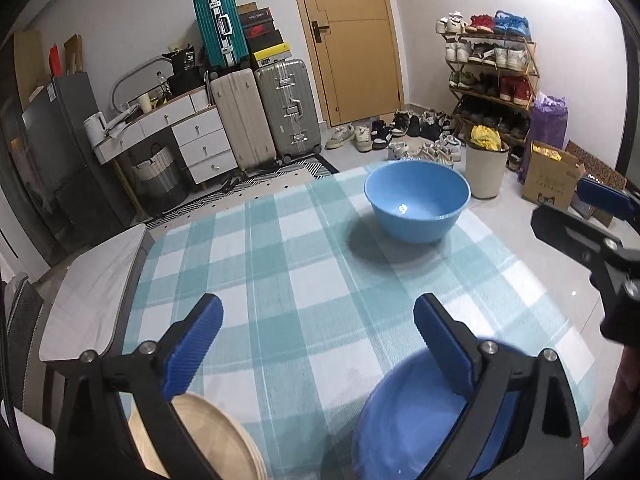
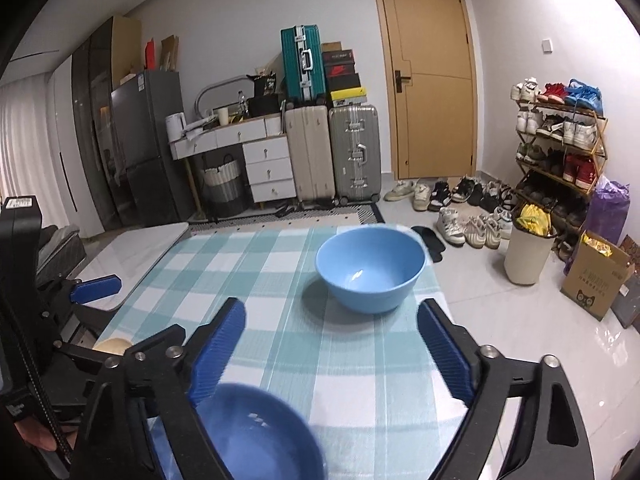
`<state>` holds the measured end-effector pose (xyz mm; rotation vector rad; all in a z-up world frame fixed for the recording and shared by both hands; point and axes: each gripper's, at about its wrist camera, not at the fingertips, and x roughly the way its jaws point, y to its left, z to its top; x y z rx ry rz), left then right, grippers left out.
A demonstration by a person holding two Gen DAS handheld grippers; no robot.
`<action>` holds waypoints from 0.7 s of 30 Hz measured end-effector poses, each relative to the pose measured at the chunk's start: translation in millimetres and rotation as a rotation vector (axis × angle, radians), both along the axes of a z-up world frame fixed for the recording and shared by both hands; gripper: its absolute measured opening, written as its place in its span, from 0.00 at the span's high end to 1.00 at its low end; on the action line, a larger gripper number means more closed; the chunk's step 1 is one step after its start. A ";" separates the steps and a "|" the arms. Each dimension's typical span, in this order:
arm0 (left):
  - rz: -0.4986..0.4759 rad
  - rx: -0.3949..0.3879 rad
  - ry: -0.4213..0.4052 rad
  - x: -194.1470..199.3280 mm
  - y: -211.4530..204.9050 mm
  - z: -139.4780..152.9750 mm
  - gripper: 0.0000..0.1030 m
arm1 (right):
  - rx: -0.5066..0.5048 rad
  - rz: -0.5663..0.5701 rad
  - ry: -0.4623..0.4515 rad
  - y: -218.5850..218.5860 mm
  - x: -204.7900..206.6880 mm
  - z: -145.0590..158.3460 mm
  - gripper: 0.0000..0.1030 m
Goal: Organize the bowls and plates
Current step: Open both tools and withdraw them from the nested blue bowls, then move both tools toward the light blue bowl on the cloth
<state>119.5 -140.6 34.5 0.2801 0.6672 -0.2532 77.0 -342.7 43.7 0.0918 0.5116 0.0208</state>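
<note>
Both the left gripper [image 1: 318,320] and right gripper [image 2: 332,326] hang with jaws apart, holding nothing, above the checked tablecloth [image 1: 260,264]. The light-blue bowl [image 2: 370,268] stands upright at the table's far edge (likely light, slick plastic); its rim looks the best hold.

Your left black-framed tool [image 1: 318,330] and right black-framed tool [image 2: 331,334] carry ribbed blue rubber pads [image 2: 219,350] and silver screws [image 1: 489,347].

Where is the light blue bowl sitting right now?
The light blue bowl stands upright near the far edge of the checked tablecloth, right of centre in both wrist views, beyond both open grippers.
</note>
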 end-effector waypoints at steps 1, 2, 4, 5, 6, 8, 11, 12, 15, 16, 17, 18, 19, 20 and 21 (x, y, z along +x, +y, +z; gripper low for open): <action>0.002 -0.002 -0.001 4.0 -0.8 1.5 0.05 | 0.007 -0.007 -0.011 -3.0 2.0 1.4 0.04; 0.005 -0.002 -0.003 7.9 -1.6 2.6 0.05 | 0.015 -0.014 -0.021 -6.3 3.6 2.8 0.03; 0.003 -0.001 -0.004 14.2 -3.5 4.0 0.05 | 0.034 -0.026 -0.029 -13.7 8.9 5.5 0.02; 0.001 0.001 -0.002 18.3 -4.7 4.6 0.05 | 0.045 -0.027 -0.026 -17.6 13.2 6.8 0.01; 0.001 0.003 0.000 22.5 -5.5 4.9 0.05 | 0.048 -0.028 -0.023 -21.1 16.5 8.1 0.01; -0.008 0.014 -0.002 28.4 -6.2 4.8 0.05 | 0.045 -0.037 -0.019 -26.4 24.1 10.2 0.01; -0.010 0.057 -0.009 42.8 -8.0 3.5 0.05 | 0.039 -0.019 0.046 -31.5 40.8 11.7 0.01; -0.011 0.067 -0.009 48.0 -8.5 3.4 0.05 | 0.043 -0.009 0.062 -33.2 45.5 11.2 0.01; -0.018 0.065 0.003 65.3 -9.4 5.6 0.05 | 0.083 -0.001 0.093 -44.5 60.2 11.8 0.01; -0.022 0.057 0.015 72.6 -10.1 6.2 0.05 | 0.107 0.001 0.102 -49.6 64.7 12.1 0.01; -0.019 0.061 0.018 78.0 -10.9 6.1 0.05 | 0.139 0.004 0.113 -56.0 69.6 11.8 0.01; -0.023 0.077 0.017 83.9 -13.7 6.0 0.05 | 0.187 0.015 0.132 -63.2 76.1 10.7 0.01; -0.019 0.103 0.005 89.5 -16.4 6.3 0.05 | 0.234 0.034 0.160 -68.8 83.2 8.6 0.01; -0.014 0.120 -0.011 92.9 -18.3 6.8 0.05 | 0.282 0.049 0.186 -74.8 89.7 6.8 0.01; -0.020 0.131 -0.026 95.9 -20.5 8.1 0.05 | 0.331 0.057 0.205 -81.0 97.6 3.9 0.01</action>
